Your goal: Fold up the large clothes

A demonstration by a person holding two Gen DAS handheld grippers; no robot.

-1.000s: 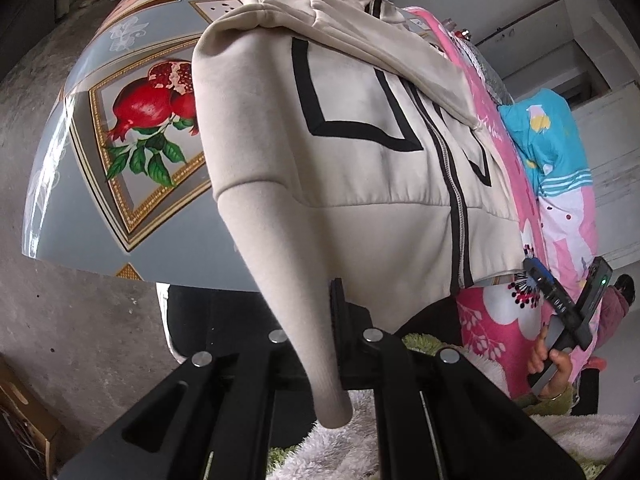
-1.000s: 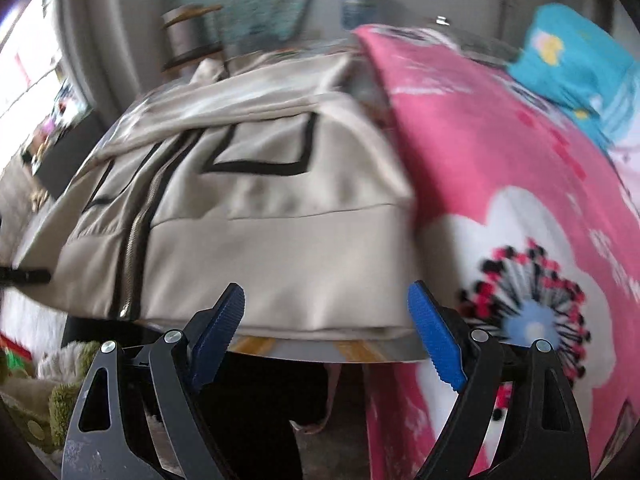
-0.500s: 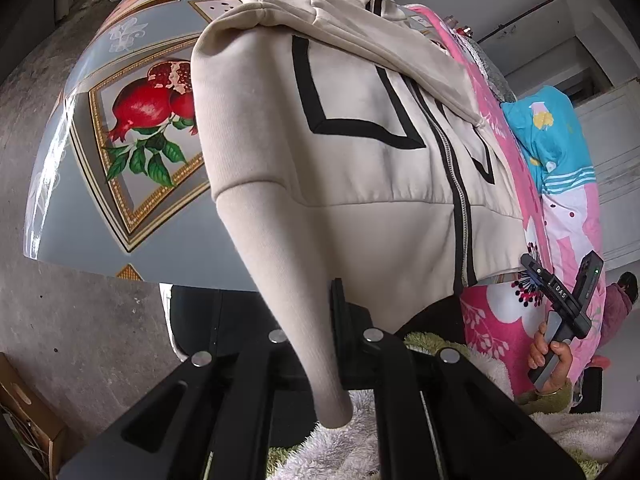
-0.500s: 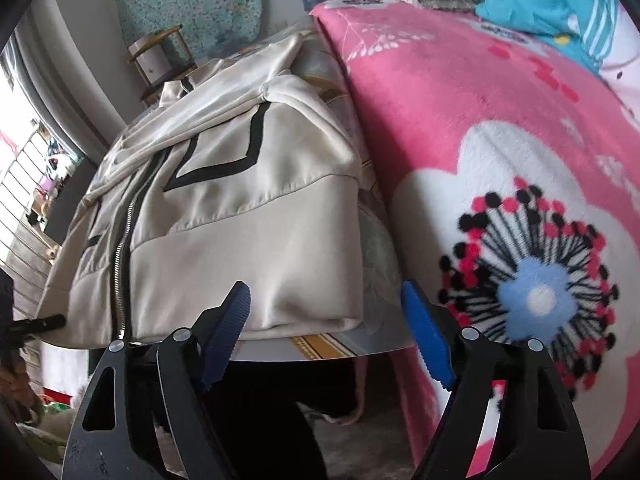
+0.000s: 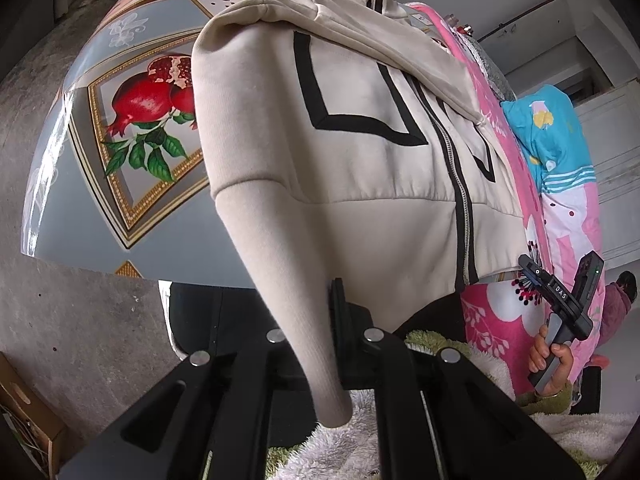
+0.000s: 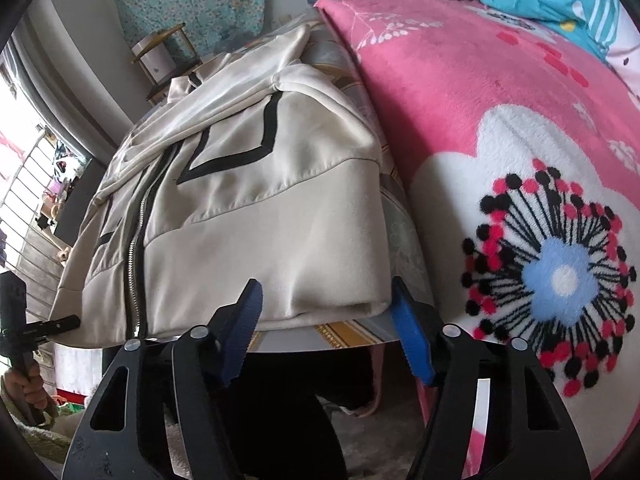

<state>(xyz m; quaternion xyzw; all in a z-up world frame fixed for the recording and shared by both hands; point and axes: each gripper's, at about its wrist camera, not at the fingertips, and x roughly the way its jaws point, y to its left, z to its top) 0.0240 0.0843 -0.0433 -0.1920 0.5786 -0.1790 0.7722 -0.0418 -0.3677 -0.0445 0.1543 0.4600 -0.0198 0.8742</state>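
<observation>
The cream zip jacket [image 5: 360, 168] lies on the counter [image 5: 80, 184], one sleeve [image 5: 292, 280] hanging over the edge, pinched in the left gripper [image 5: 320, 320]. The right gripper [image 6: 326, 320], jaws just narrowing and empty, sits at the jacket's hem beside a pink blanket [image 6: 500, 140].

Daylight is coming in through a barred window [image 6: 28, 184] at the left. A teal patterned cloth [image 6: 192, 4] is hanging on the pale wall [image 6: 80, 36], with a small wooden stool [image 6: 160, 56] standing below it. A grey concrete floor [image 5: 80, 320] is showing under the counter [image 5: 80, 184], whose covering is bearing a pomegranate print. A pink flowered blanket [image 6: 500, 128] is lying alongside.
</observation>
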